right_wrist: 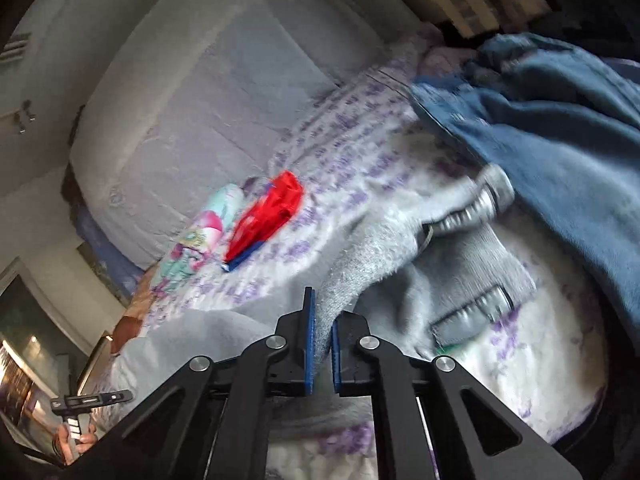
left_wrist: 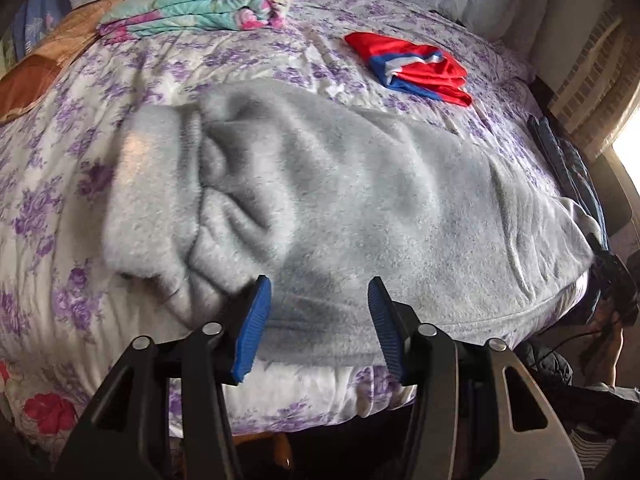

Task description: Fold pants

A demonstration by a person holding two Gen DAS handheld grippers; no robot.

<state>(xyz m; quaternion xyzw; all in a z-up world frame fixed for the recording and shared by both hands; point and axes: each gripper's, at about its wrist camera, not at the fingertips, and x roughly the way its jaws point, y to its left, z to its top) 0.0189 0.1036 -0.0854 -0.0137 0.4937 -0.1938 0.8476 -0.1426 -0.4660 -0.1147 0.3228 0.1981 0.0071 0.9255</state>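
Grey fleece pants (left_wrist: pixel 340 184) lie spread across a bed with a purple-flowered cover (left_wrist: pixel 48 184). Their bunched end is at the left and their long side runs along the bed's near edge. My left gripper (left_wrist: pixel 318 282) hovers open over that near edge, and its blue pads (left_wrist: pixel 256 320) stand apart without pressing the cloth. In the right wrist view, my right gripper (right_wrist: pixel 322 308) is shut on a raised fold of the grey pants (right_wrist: pixel 360 264). The ribbed waistband (right_wrist: pixel 472 208) and a pocket slit (right_wrist: pixel 472 314) lie just beyond it.
A folded red and blue garment (left_wrist: pixel 412 66) lies on the far part of the bed, and a folded floral blanket (left_wrist: pixel 200 0) at the back left. Blue jeans (right_wrist: pixel 560 140) are heaped at the bed's right edge. A hand (right_wrist: pixel 76 442) holds a black handle at the lower left.
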